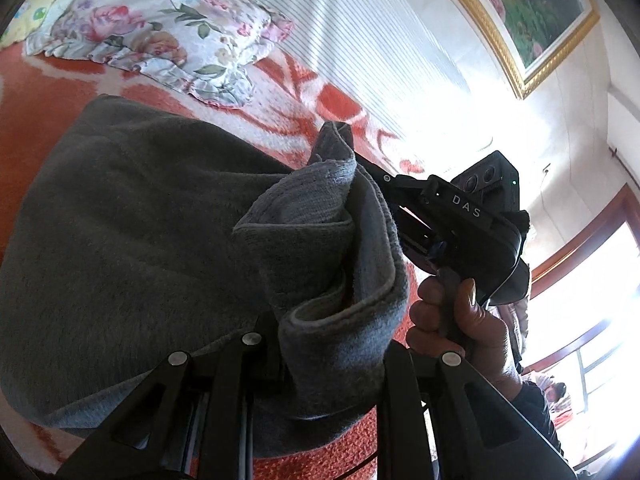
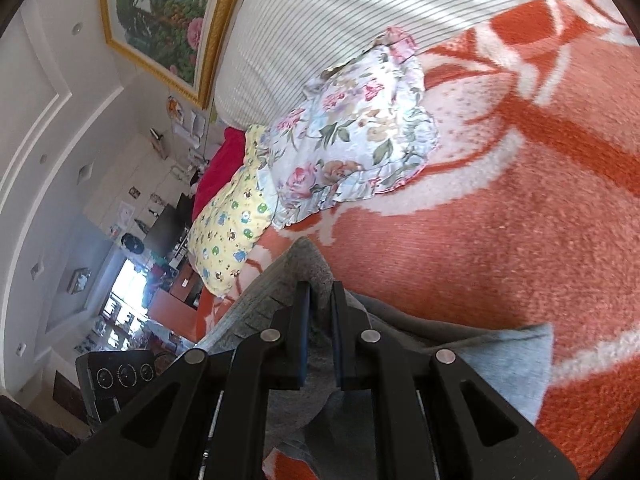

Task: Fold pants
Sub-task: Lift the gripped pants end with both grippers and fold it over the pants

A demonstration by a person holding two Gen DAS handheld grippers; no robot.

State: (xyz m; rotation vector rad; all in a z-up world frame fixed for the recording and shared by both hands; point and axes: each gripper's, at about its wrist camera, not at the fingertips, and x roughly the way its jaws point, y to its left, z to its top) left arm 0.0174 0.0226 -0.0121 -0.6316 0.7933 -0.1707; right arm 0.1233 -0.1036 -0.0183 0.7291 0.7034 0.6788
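Grey pants (image 1: 132,232) lying in a thick bundle on the orange-and-white blanket (image 1: 60,92), one edge lifted clear of it at the near side.

Left gripper (image 1: 320,344): only its black linkage visible at the bottom of the left view; fingertips buried under the fabric draped over them. Cannot tell whether pressed together or spread. A rolled hem (image 1: 316,312) of the pants hanging directly over the gap between the linkage arms.

Right gripper (image 2: 320,320): fingers drawn close, pinching a raised fold of the pants (image 2: 308,264) between the blue-edged pads (image 2: 303,332). Fabric visibly trapped in the narrow gap. Seen again from the left view as a black unit (image 1: 472,216) marked "DAS", its tip hidden in a peaked corner of cloth, handle gripped by a bare hand (image 1: 452,320).

In the right view, a lighter grey panel (image 2: 516,360) of the pants lying flat on the blanket (image 2: 480,240) to the right of the gripper.

Surroundings: floral pillow (image 1: 160,28) well beyond the pants, touching a yellow printed pillow (image 2: 228,216). Striped headboard (image 1: 360,20) behind both. Gold-framed picture (image 1: 532,4) on the wall above. Bright window (image 1: 600,280) at the right edge of the left view.
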